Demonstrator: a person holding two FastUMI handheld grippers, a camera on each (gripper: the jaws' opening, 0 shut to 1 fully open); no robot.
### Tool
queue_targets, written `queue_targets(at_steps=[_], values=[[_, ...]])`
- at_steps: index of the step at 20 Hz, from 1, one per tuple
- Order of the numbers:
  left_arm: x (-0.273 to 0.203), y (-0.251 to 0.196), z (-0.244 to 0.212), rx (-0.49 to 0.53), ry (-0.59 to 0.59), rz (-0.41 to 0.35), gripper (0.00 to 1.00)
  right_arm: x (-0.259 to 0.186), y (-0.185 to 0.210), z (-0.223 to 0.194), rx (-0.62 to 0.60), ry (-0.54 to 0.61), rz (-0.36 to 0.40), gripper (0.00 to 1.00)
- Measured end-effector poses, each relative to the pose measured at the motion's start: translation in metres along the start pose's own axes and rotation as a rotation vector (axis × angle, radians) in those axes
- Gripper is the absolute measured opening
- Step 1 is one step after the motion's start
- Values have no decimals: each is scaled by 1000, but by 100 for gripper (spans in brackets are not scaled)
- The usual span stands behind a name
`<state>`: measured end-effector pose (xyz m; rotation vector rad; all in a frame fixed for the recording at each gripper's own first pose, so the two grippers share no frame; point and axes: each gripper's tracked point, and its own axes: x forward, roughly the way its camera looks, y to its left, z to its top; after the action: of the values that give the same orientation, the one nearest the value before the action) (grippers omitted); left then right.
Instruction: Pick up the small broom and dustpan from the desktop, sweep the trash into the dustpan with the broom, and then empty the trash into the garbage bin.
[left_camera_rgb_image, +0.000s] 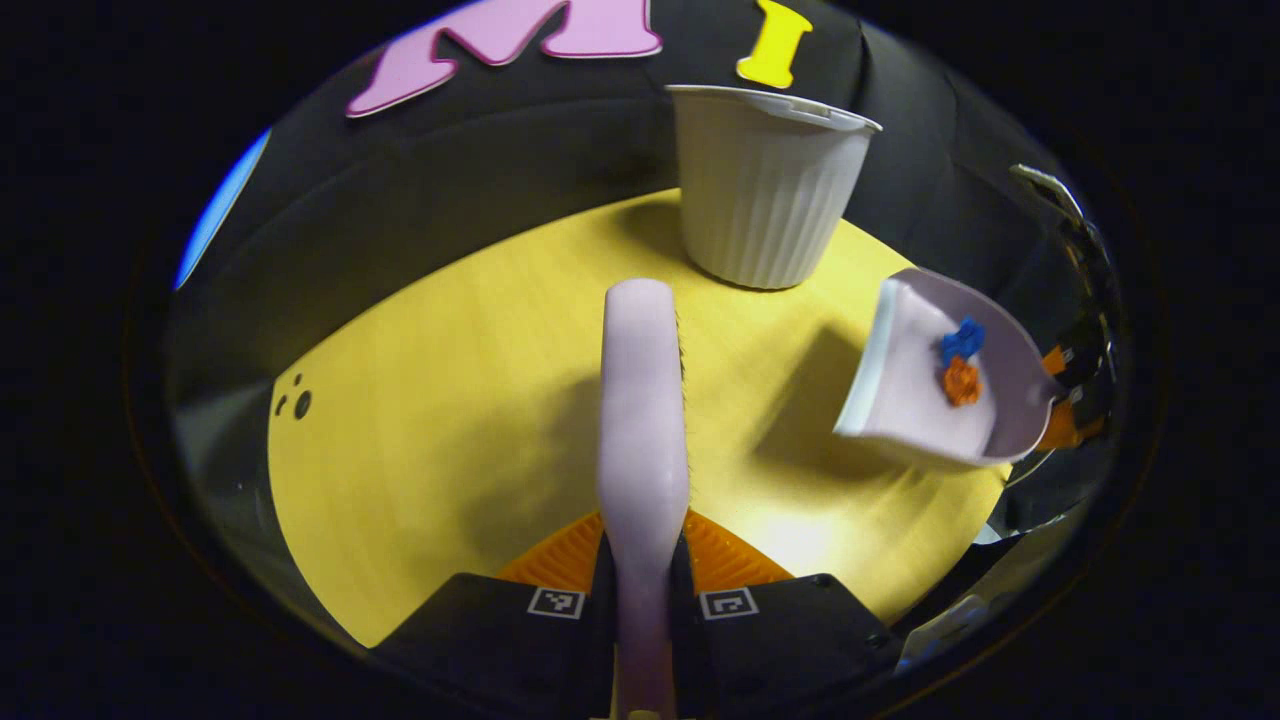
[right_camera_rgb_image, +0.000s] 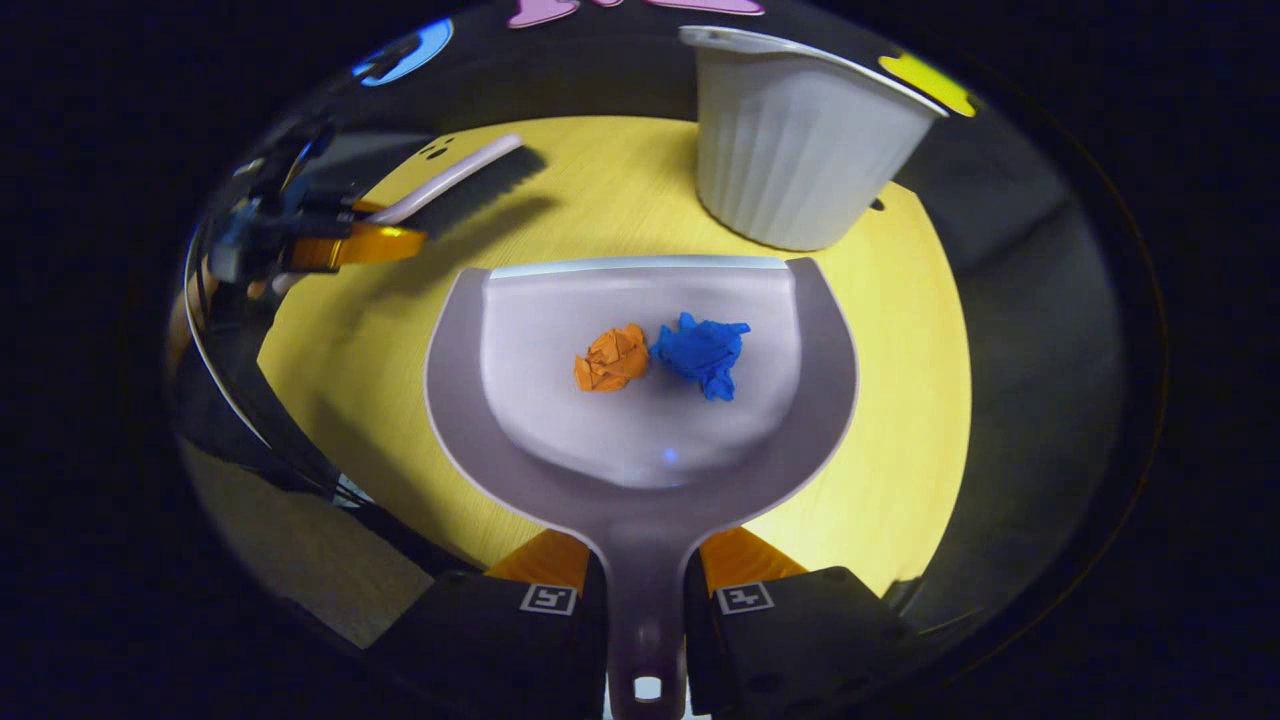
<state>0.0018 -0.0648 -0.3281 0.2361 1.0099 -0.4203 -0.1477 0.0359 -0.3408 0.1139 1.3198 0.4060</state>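
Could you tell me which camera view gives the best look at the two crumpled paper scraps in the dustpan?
The right gripper view: it looks straight down into the dustpan, with the orange scrap and blue scrap side by side. The left gripper view shows them small and far off, near its edge.

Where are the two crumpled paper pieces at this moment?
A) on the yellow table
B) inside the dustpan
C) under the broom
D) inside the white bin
B: the orange paper ball and the blue paper ball lie side by side in the dustpan, which the right gripper holds by its handle.
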Motion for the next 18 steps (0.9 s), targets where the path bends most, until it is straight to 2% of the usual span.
queue_targets(at_steps=[5, 11, 13, 18], values=[[-17, 19, -43, -32, 23, 20, 27, -72, -41, 18, 92, -47, -100, 36], [-22, 18, -72, -73, 20, -11, 26, -161, -84, 50, 144, -122, -191, 36], [-26, 17, -76, -93, 3, -23, 27, -180, -98, 66, 142, -139, -234, 36], [-33, 27, -93, -139, -15, -31, 27, -191, -151, 127, 150, -171, -299, 36]])
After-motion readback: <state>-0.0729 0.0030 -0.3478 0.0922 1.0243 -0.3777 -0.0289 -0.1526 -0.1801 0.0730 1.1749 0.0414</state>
